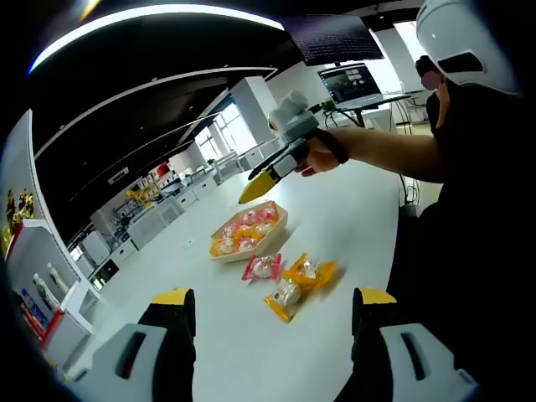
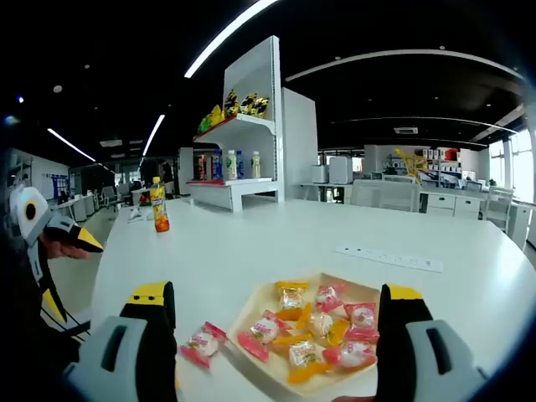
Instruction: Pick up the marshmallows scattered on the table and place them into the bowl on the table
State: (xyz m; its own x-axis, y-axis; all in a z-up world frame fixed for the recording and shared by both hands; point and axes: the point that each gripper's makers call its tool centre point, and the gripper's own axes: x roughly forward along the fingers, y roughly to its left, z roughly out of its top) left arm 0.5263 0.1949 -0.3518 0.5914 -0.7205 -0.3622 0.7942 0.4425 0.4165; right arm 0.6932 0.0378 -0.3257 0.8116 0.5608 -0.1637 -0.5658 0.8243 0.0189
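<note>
White tabletop [image 1: 352, 209] carries everything here, and the shallow wooden bowl [image 1: 277, 224] is the thing to steer by. In the left gripper view the bowl sits out in the middle of the table, already holding several wrapped marshmallows in pink, orange and white. Just beside the bowl, on its nearer side, three more wrapped marshmallows [image 1: 289, 277] lie loose on the table: a pink one closest to the bowl, two orange ones next to it. The left gripper [image 1: 272, 306] is held low, short of those loose pieces, its yellow-tipped jaws wide apart with nothing between them. Above the bowl, a person's hand holds the right gripper [image 1: 256, 189] in the air; its yellow tips look closed together and empty.

From the right gripper view, that gripper's jaws stand on either side of the bowl [image 2: 251, 311], with a pink wrapped marshmallow [image 2: 203, 342] on the table just left of the bowl's rim. Well beyond the bowl stand an orange drink bottle [image 2: 158, 205] and a white shelf unit [image 2: 243, 142] with bottles and snacks.
</note>
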